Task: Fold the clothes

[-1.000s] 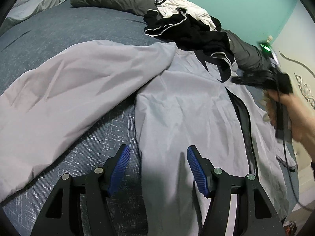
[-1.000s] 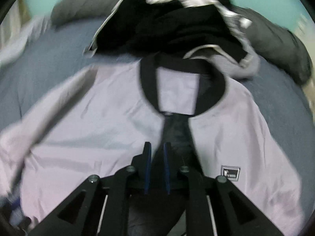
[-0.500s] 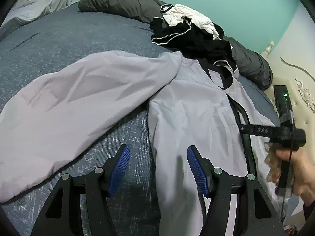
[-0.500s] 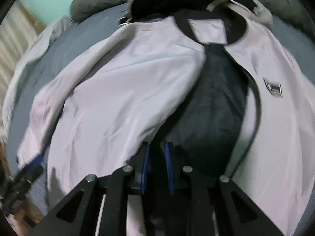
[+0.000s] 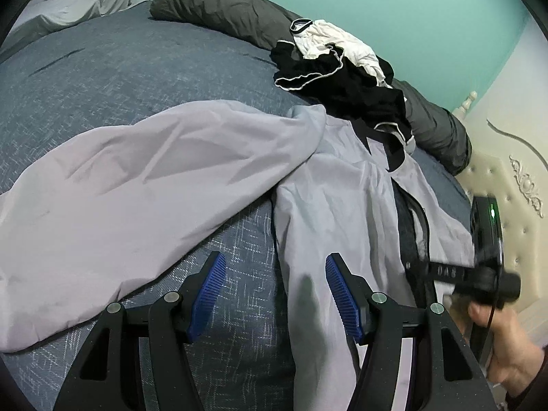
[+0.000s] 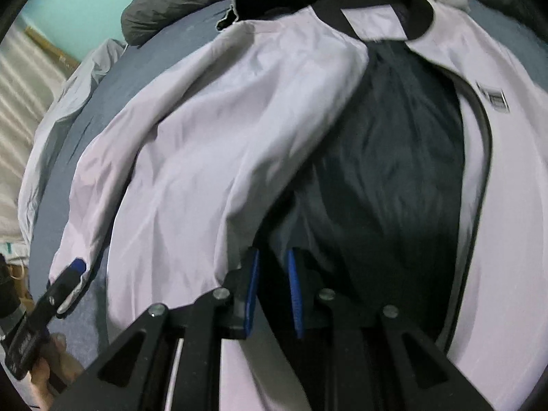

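Note:
A pale grey jacket (image 5: 335, 185) lies face up on the blue bed cover (image 5: 120, 78), its left sleeve (image 5: 154, 178) spread out sideways. The front hangs apart and shows dark lining (image 6: 387, 157). My left gripper (image 5: 274, 274) is open just above the jacket's side edge, below the sleeve, with nothing between its blue pads. The right gripper (image 6: 272, 274) is down at the front opening, its jaws nearly together with dark fabric of the jacket's front edge pinched between them. In the left wrist view the right gripper (image 5: 445, 270) rests on that dark edge, with a hand (image 5: 496, 352) behind it.
A pile of black and white clothes (image 5: 342, 68) sits at the jacket's collar. Dark grey pillows (image 5: 222, 10) line the teal wall. A cream padded headboard (image 5: 507, 178) stands to the right. A pale sheet (image 6: 68, 96) lies bunched at the bed's far left.
The right gripper travelled from the collar down the jacket's front toward the hem, and the front spread wider, baring more dark lining. The left gripper drifted a little and stayed open.

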`<state>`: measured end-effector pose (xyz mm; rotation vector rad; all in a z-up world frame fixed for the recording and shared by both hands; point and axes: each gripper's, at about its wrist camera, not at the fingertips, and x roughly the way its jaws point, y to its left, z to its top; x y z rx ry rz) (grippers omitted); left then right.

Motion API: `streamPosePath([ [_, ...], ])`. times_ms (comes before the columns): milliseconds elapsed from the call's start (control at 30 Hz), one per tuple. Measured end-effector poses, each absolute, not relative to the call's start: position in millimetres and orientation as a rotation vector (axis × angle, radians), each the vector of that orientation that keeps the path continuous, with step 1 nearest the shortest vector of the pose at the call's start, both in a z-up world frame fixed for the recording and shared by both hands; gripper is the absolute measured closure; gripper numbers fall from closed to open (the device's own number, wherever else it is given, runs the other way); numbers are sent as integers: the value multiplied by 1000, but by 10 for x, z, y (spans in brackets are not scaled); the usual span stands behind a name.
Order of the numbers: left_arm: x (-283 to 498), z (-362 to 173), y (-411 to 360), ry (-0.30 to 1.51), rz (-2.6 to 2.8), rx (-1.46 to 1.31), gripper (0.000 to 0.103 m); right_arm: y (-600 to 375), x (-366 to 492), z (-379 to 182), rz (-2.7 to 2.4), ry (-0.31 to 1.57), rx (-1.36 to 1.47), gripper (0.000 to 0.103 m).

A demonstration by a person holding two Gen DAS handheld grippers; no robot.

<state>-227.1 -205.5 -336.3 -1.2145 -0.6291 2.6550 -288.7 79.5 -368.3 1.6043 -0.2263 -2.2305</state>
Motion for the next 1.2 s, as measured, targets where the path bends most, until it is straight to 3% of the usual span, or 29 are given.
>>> streamPosePath([
  [233,-2215,-3346,-2090,-638,2660,-1206,38,821,-2880,-3515,-2271,-372,1527,76],
  [567,-2230,-3354,-2102,-639,2656,-1206,38,414,-2993,-3812,-2237,-243,1614,75],
  [700,-2237,-3357,-2115,-645,2656,-1204,38,253,-2933,-3828,-2263,-105,1593,76],
  [767,-2237,-3358,-2113,-645,2656,-1204,38,166,-2886,-3808,-2265,-20,1560,88],
  [867,-2236,-3355,-2113,-644,2655,-1204,38,155,-2864,-3799,-2250,-6,1538,99],
  [1200,-2231,-3357,-2147,-659,2660,-1198,38,582,-2842,-3538,-2292,-44,1468,103],
])
